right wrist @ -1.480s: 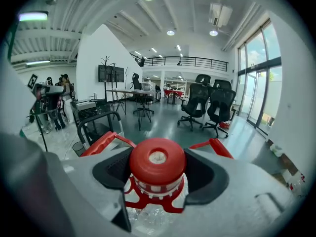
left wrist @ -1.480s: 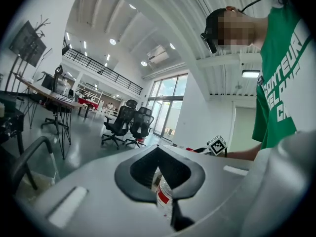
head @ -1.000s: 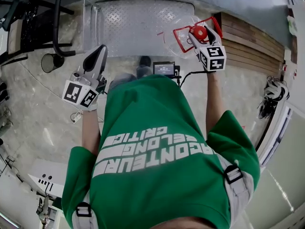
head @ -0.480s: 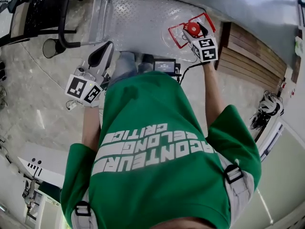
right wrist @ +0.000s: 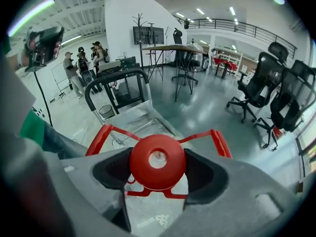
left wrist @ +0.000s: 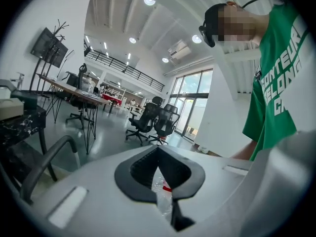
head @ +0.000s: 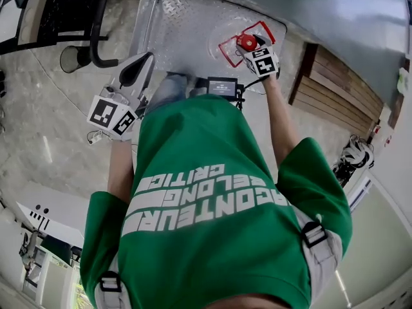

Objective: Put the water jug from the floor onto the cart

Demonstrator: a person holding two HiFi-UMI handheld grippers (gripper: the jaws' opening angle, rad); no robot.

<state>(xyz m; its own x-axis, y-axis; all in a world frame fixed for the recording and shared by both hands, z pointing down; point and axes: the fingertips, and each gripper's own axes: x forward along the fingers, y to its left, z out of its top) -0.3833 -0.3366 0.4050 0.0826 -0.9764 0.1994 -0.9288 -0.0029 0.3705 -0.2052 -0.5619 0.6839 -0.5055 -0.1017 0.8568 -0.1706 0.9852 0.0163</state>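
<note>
Looking down, head view: the right gripper (head: 251, 46) reaches forward over the silver diamond-plate metal cart (head: 183, 28). It carries the clear plastic water jug (head: 221, 36) by its top.
Jug's place: it is over the near right part of the cart deck. I cannot tell from here whether its base touches the plate or hangs just above it.
Why held so: the round red screw cap (head: 246, 42) is the narrowest firm part, so a pinch there lets the heavy body hang straight below, which probably makes it easier to lower.
Left gripper, head view: the left gripper (head: 134, 71) stays low at the person's side, near the cart's front edge and well apart from the jug. It seems simply kept out of the way.
Left gripper view: the black pads meet at their tips with nothing between them, so this tool is closed and empty. A sliver of clear plastic and red shows far off through the slot behind the tips. Black office chairs (left wrist: 148, 122) stand beyond on the grey polished floor (left wrist: 98, 132).
Right gripper view: both jaws press the sides of the cap, a firm clamp. The red wire-frame carry handle (right wrist: 217, 138) spreads out to both sides behind the cap.
Cart, right gripper view: the black tubular push bar (right wrist: 114, 77) rises at the far end of the deck.
Jug's heading: the cap faces up toward the gripper's camera and the base faces the deck.
Long axis: it runs cap to base, close to upright, in line with the gripper's reach.
</note>
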